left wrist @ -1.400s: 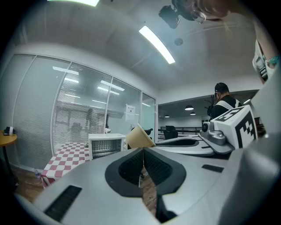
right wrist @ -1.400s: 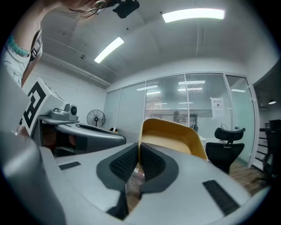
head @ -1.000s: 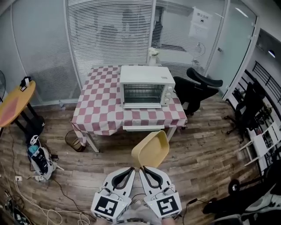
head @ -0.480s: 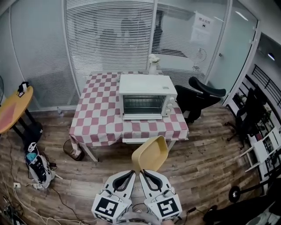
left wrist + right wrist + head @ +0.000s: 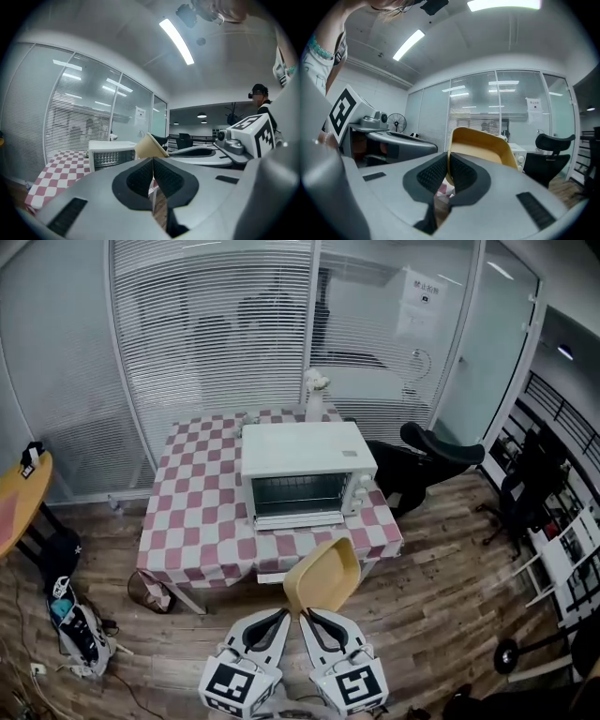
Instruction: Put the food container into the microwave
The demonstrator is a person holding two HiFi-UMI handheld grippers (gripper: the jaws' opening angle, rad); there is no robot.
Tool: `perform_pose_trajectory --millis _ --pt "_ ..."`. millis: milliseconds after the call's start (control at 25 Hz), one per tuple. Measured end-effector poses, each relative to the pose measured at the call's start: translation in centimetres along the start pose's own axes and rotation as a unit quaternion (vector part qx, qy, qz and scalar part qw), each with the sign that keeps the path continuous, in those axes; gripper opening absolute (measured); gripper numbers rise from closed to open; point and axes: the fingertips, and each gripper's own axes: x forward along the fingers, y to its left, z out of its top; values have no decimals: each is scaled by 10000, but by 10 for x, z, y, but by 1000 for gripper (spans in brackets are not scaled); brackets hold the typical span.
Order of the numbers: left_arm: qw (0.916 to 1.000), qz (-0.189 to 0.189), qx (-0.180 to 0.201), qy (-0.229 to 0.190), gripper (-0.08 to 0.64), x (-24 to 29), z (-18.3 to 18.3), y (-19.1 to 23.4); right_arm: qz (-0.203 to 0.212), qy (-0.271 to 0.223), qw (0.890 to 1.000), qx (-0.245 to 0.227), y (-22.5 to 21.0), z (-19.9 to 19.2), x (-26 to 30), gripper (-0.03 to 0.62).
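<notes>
Worktop (image 5: 197,521) and closed microwave (image 5: 305,465) lie ahead. Right tool (image 5: 307,614) pinches the container (image 5: 323,573) rim; left tool (image 5: 283,614) closed, empty. Loading not begun.

Bright, even, cool office light. Ceiling strips (image 5: 177,41) burn white at 12 o'clock in the left gripper view, and at 11 and 12 in the right. Both gripper views are fisheye with black corners. The left tongs (image 5: 153,161) and right tongs (image 5: 448,159) look soft at 6 o'clock, the food container (image 5: 487,147) crisper. The head view bows the blinds (image 5: 216,343); soft shadow lies under the counter (image 5: 197,521).
</notes>
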Motion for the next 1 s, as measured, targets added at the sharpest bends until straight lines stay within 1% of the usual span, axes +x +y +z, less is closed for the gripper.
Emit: perform_pose_trajectory --millis 160,320,560,760,1000 --pt "9998 -166 -21 121 12 16 0 16 -68 27 9999 81 -11 0 24 9" --pt "9998 -181 -12 -16 11 31 2 37 -112 42 9999 92 -20 0 47 9" --pt "9996 -297 -3 40 12 42 6 62 -181 136 9997 112 -25 -3 77 9" --pt "9994 -294 -56 154 12 52 4 78 -197 240 9994 179 -31 -8 96 9" --pt "9993 -271 -145 235 12 78 0 93 -227 381 9987 264 -56 -18 113 9"
